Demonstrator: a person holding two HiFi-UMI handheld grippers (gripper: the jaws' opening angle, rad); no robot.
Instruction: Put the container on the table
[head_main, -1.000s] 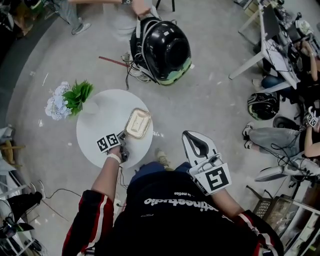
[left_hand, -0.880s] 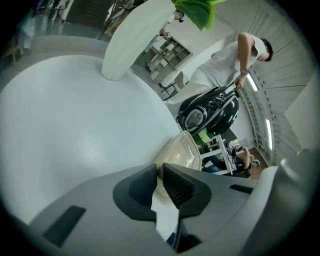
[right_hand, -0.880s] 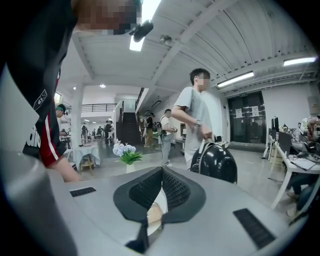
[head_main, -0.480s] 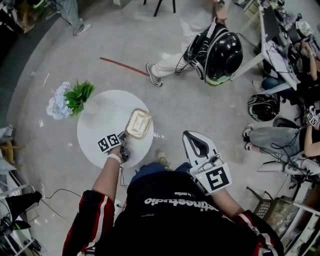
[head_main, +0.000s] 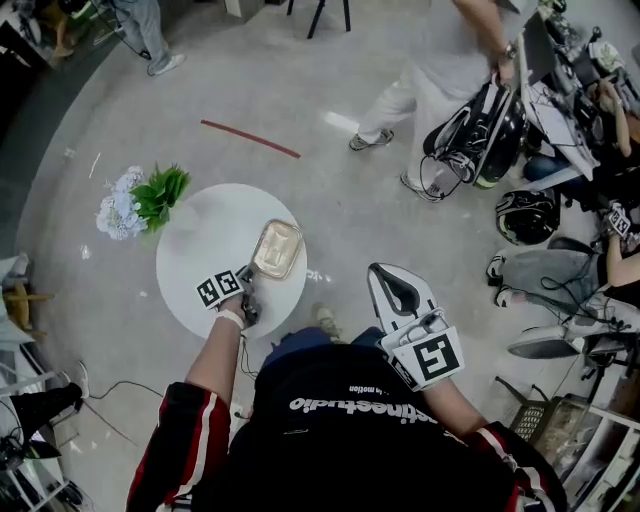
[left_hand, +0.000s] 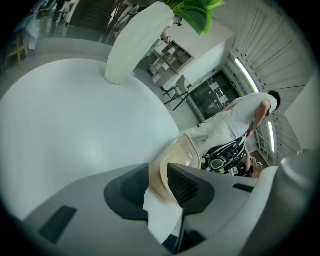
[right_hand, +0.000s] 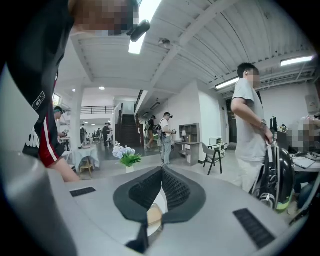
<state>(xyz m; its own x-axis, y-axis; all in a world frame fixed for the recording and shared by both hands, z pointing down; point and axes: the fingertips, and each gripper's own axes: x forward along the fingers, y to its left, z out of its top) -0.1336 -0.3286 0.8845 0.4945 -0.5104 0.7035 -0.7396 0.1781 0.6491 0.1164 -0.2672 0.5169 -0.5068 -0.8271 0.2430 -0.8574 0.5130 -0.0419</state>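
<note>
The left gripper (head_main: 246, 274) still pinches the near rim of the beige, clear-lidded plastic container (head_main: 277, 248), unmoved at the round white table's (head_main: 190, 250) right edge (seemingly set down; only release remains). The right gripper (head_main: 391, 276) hangs pressed together, empty.

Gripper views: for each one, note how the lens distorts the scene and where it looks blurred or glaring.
Left gripper view: black corners, the flat table bulges like a dome, and the near jaws on the container look soft. Right gripper view: the ceiling beams curve, and the strip light glares.
</note>
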